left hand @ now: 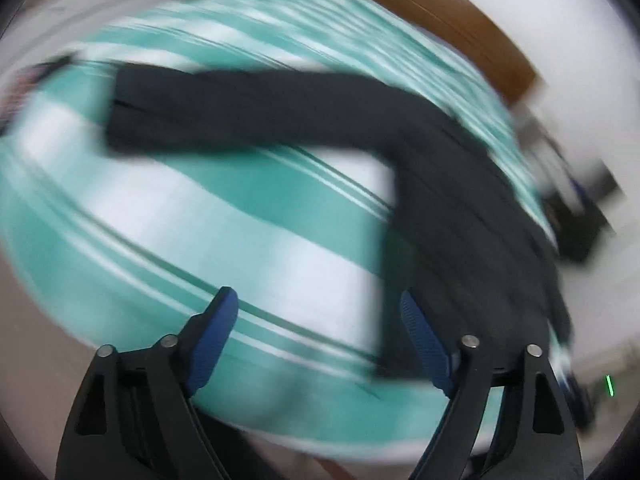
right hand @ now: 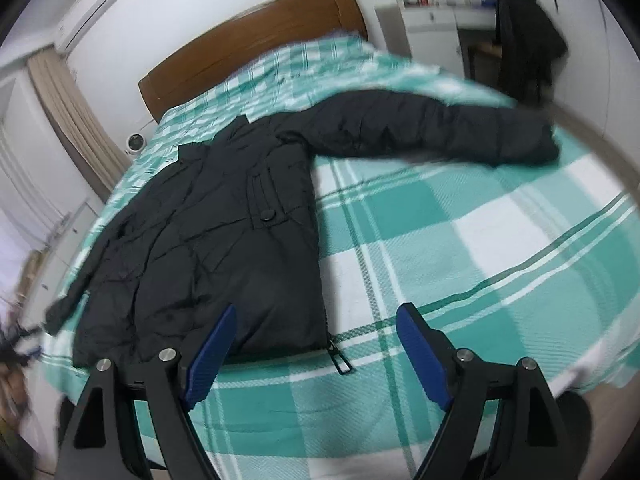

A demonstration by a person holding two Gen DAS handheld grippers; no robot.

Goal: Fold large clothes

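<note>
Blue pads of the left gripper (left hand: 316, 332) fill the bottom of the left wrist view, spread wide with nothing caught between them. That whole view is smeared with blur. Ahead of the jaws lies the green-and-white checked bedspread (left hand: 180, 216), and the black jacket (left hand: 448, 208) runs down past the outer side of the right-hand pad, its hem corner just beside that pad but not in the gap. One sleeve (left hand: 224, 112) stretches well ahead of the jaws and off toward the left-hand side. A wooden headboard (left hand: 436, 16) sits far beyond.

From the right wrist view, the right gripper (right hand: 316, 336) also stands released, holding nothing. The jacket's bottom hem crosses just ahead of the left-hand pad; its front edge, ending in a zipper pull (right hand: 340, 358), lies in the gap between the pads, a little below their tips. The other sleeve (right hand: 440, 132) reaches far ahead and to the right.

My reading: the jacket is spread flat with sleeves out, folding not yet begun, and both grippers sit at the hem end. The next move probably calls for each gripper to take a sleeve, or a hem corner, low enough to catch the thick padded cloth.
</note>
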